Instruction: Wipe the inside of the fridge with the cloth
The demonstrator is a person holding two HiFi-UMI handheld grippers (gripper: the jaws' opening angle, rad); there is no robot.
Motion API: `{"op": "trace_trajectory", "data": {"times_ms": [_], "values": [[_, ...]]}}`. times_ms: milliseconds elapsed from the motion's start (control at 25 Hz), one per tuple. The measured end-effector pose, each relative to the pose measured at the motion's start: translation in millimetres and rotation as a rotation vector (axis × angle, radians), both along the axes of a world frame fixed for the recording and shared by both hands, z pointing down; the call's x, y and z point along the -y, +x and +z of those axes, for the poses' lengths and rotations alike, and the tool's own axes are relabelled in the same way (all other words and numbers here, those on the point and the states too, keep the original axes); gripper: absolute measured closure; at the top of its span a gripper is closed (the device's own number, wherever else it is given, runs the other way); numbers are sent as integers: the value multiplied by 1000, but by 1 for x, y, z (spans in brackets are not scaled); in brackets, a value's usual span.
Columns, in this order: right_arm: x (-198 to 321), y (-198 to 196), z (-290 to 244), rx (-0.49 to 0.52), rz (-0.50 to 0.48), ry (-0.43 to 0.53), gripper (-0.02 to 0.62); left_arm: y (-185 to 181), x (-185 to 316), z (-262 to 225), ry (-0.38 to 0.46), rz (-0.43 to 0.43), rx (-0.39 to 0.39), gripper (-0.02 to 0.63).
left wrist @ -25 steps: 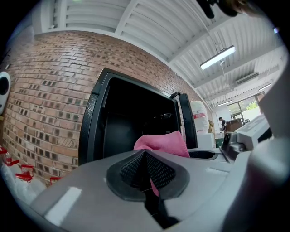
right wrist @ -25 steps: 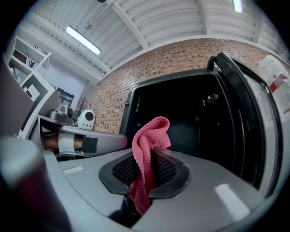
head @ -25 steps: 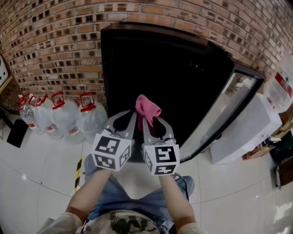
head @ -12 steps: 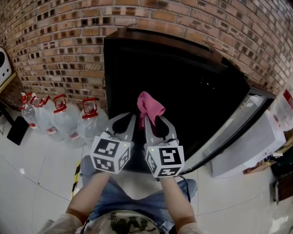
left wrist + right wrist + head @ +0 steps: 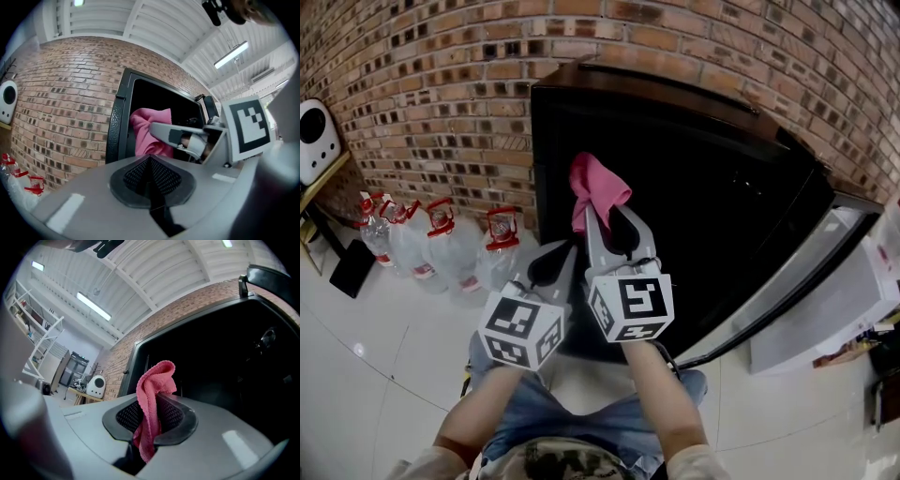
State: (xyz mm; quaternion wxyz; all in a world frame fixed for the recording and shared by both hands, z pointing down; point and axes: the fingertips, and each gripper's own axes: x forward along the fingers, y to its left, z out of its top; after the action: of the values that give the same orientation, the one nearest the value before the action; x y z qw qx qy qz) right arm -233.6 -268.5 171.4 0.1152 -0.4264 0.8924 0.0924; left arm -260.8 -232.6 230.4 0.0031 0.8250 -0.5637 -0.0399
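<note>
Wall: red-brown brick wall [image 5: 441, 84] with pale mortar, running across the back.
Floor: glossy white tiles [image 5: 356, 375] with thin dark joints and a small bright glare.
Ceiling: white ribbed panels [image 5: 154, 28] between beams.
Light: lit fluorescent tubes [image 5: 93, 305] overhead.
Along the wall's foot: a row of clear water jugs [image 5: 450, 253] with red caps.
Left edge: a white round-faced device [image 5: 317, 141] on a wooden ledge, with a black flat object [image 5: 352, 267] on the floor below.
Right edge: a white box-like unit [image 5: 862, 291].
Far end: a white shelving rack [image 5: 40, 343].
</note>
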Motion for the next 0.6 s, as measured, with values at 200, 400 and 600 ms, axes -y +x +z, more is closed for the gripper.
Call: {"op": "trace_trajectory", "data": {"times_ms": [200, 400, 600], "values": [[47, 0, 4, 44, 47, -27, 528, 2, 2, -4, 15, 21, 2, 617], [99, 8, 12, 60, 91, -80, 528, 5, 10, -1, 22, 38, 9, 617], [142, 10, 12, 47, 126, -96, 528, 5, 20, -1, 15, 45, -2, 617]]}}
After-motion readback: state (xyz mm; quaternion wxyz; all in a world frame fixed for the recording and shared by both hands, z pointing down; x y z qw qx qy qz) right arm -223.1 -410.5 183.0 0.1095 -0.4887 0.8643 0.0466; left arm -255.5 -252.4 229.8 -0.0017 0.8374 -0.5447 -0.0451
